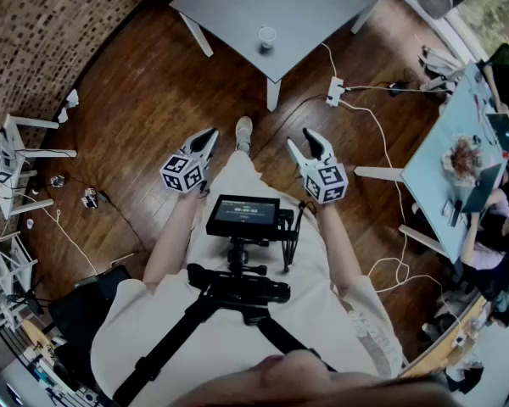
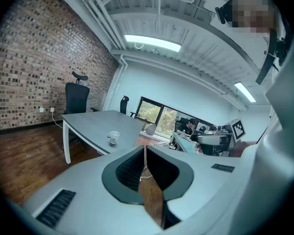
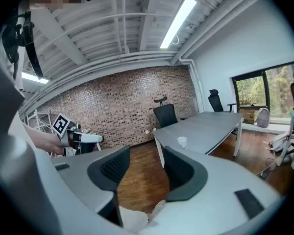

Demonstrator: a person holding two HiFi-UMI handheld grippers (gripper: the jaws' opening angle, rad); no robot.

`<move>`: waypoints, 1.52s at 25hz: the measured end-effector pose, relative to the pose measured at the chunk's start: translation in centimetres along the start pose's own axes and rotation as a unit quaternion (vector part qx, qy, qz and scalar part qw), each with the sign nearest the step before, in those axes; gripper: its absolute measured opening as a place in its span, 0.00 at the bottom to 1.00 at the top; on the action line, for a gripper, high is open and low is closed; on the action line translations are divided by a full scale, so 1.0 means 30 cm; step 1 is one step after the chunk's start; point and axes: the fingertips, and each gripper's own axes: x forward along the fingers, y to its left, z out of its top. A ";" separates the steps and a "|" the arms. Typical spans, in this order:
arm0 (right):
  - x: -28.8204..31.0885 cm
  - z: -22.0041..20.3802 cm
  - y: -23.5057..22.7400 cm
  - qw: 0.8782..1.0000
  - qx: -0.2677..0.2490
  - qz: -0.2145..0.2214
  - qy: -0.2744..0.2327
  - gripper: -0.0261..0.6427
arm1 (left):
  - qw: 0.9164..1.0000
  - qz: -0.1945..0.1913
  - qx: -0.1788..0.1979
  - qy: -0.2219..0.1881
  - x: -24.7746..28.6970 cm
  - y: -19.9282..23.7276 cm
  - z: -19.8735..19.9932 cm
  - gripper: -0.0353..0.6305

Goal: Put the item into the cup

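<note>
Head view: well to the left of the left tongs a white stool stands on the wooden floor. The left tongs point forward with their jaws pressed together. In the left gripper view these tongs show only a thin slit, with floor behind it and nothing pinched. Between the two tongs a shoe rests on the floor, and just behind them sits a small monitor on a camera rig. The right tongs point forward too. In the right gripper view these tongs stand spread, with bare floor in the gap and nothing held.

The cup stands upright on the grey bench, well ahead of both tongs and near the bench's near corner. From the left tongs the cup lies ahead and to the left. From the right tongs the cup lies ahead and slightly right. A power strip lies on the floor ahead of the right tongs. Far to their right stands a second bench with clutter on it.
</note>
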 end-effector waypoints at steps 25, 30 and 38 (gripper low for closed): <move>0.758 0.292 -0.486 0.993 0.049 -0.104 0.029 0.39 | 0.978 -0.143 0.052 0.142 0.972 0.581 0.391 0.08; 0.806 0.300 -0.590 0.991 0.063 -0.116 0.032 0.39 | 0.970 -0.141 0.048 0.189 1.170 0.662 0.345 0.16; 0.872 0.337 -0.758 0.993 0.062 -0.090 0.039 0.39 | 0.964 -0.077 0.022 0.253 1.456 0.815 0.198 0.16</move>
